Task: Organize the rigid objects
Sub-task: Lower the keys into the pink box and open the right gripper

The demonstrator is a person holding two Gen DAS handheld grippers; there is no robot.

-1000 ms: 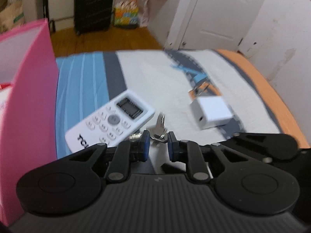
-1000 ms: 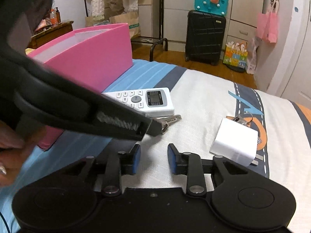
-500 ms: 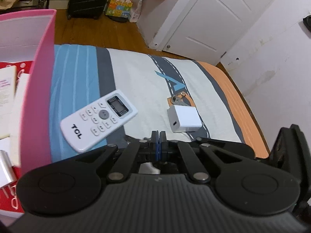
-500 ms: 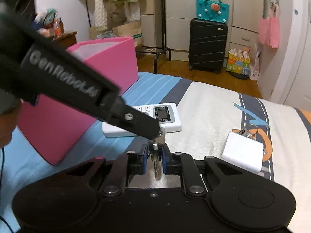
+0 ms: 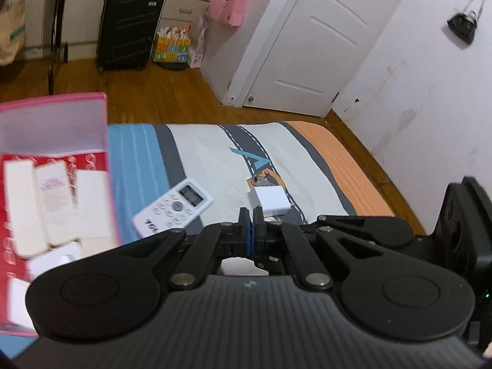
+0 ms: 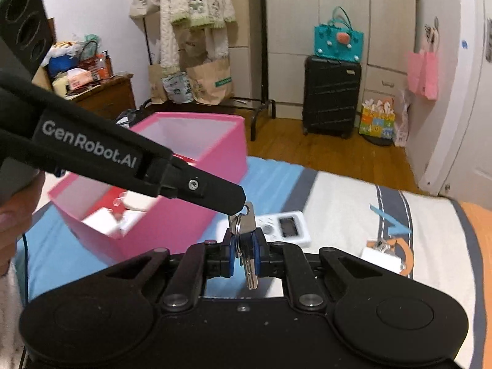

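**Here: keys held between both tongs**

Here the bunch of silver metal keys point(image 6: 244, 236) hangs above the striped bed point(image 6: 338, 203), pinched at its ring by the left gripper point(image 6: 243, 204), its blue pads pressed together, the blades clamped in the right gripper point(image 6: 244, 255) beside the pink rectangular box point(image 6: 184, 209).

Black suitcase point(image 6: 330, 95) by wardrobe, white door point(image 5: 310, 49), pink bags point(image 5: 229, 3)

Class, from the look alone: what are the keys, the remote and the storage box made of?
Keys: metal, likely steel; silvery sheen, thin blades.
Remote: white plastic, smooth moulded shell, grey display.
Pink box: probably card or fabric-covered board; thin, flat matte walls.
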